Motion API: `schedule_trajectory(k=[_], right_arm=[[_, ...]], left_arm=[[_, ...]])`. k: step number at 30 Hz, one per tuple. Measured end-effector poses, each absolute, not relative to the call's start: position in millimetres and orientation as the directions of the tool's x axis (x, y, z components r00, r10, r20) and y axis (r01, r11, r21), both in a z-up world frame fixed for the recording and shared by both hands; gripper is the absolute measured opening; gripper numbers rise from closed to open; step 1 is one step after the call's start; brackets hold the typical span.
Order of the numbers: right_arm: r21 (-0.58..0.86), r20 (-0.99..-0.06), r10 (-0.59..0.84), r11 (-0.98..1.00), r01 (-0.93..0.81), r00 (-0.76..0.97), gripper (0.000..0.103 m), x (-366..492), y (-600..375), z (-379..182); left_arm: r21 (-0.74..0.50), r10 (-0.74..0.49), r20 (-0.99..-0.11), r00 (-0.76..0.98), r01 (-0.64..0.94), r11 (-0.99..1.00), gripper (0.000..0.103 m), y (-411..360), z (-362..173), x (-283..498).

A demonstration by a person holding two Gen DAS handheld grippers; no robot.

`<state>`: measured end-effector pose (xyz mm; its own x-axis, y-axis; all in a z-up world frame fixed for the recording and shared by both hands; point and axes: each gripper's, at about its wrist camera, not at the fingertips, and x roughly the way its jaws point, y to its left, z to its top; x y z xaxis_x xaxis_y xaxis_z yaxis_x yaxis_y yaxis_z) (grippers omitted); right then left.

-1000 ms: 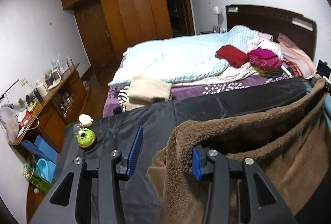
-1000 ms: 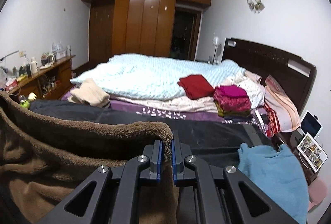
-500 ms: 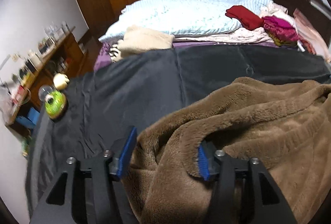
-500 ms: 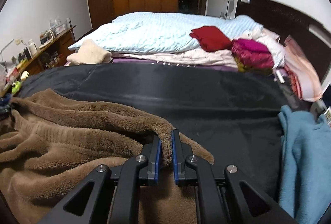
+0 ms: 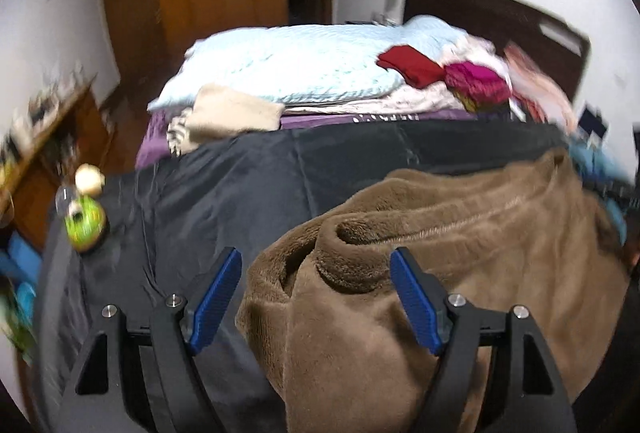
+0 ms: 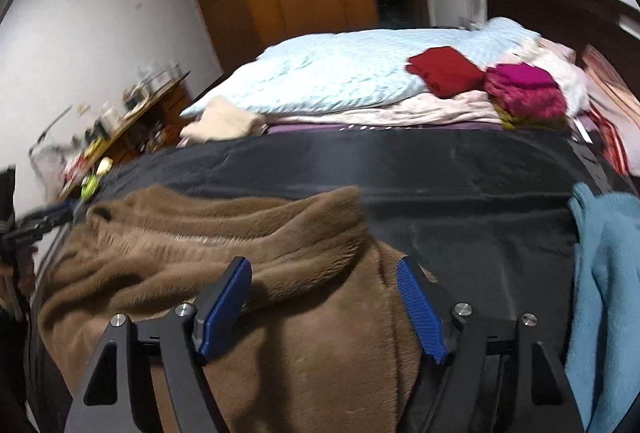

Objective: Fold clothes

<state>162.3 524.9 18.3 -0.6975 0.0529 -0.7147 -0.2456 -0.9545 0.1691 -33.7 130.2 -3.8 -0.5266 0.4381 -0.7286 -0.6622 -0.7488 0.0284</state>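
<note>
1. Brown fleece (image 5: 460, 273) lies bunched on the near black sheet (image 5: 248, 185).
2. Left gripper (image 5: 316, 303) and right gripper (image 6: 324, 303) fingers are opening, letting go.
3. Pull back slowly so nothing snags.

Dim indoor light, motion blur throughout, strong fisheye bending at edges.

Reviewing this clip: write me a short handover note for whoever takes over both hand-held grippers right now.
Left hand-held gripper: jaws opening, pads clear of the brown fleece garment bunched between them.
Right hand-held gripper: jaws opening over the garment's right edge, nothing gripped.
The garment lies rumpled on the black cover; the teal garment waits at the right.
Done: brown garment laid down.
Left: smooth it, fold it, then the teal one.
</note>
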Motion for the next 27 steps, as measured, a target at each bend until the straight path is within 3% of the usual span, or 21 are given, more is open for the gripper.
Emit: schedule_trajectory(k=[9,11,12,13,22,27], right_arm=[[0.182,-0.765,0.006,-0.957,-0.226,-0.644,0.077,146,530,1],[0.193,-0.766,0.002,-0.953,-0.233,-0.642,0.077,145,532,0],[0.196,-0.767,0.002,-0.952,-0.236,-0.642,0.077,145,533,-1],[0.197,-0.767,0.003,-0.951,-0.24,-0.641,0.077,144,534,-1],[0.043,-0.722,0.162,-0.96,-0.277,-0.673,0.077,149,507,20],[0.013,-0.722,0.077,-0.992,-0.124,-0.688,0.077,136,465,32]], left_arm=[[0.128,0.367,-0.813,-0.452,-0.754,-0.644,0.079,181,-39,-41],[0.102,0.35,-0.832,-0.43,-0.739,-0.666,0.046,186,-44,-50],[0.085,0.343,-0.84,-0.42,-0.727,-0.681,0.02,186,-45,-54],[0.084,0.339,-0.833,-0.437,-0.706,-0.703,0.017,185,-41,-58],[0.15,0.279,-0.765,-0.581,-0.582,-0.799,0.015,186,-15,-71],[0.133,0.253,-0.772,-0.583,-0.538,-0.833,0.017,186,-23,-79]])
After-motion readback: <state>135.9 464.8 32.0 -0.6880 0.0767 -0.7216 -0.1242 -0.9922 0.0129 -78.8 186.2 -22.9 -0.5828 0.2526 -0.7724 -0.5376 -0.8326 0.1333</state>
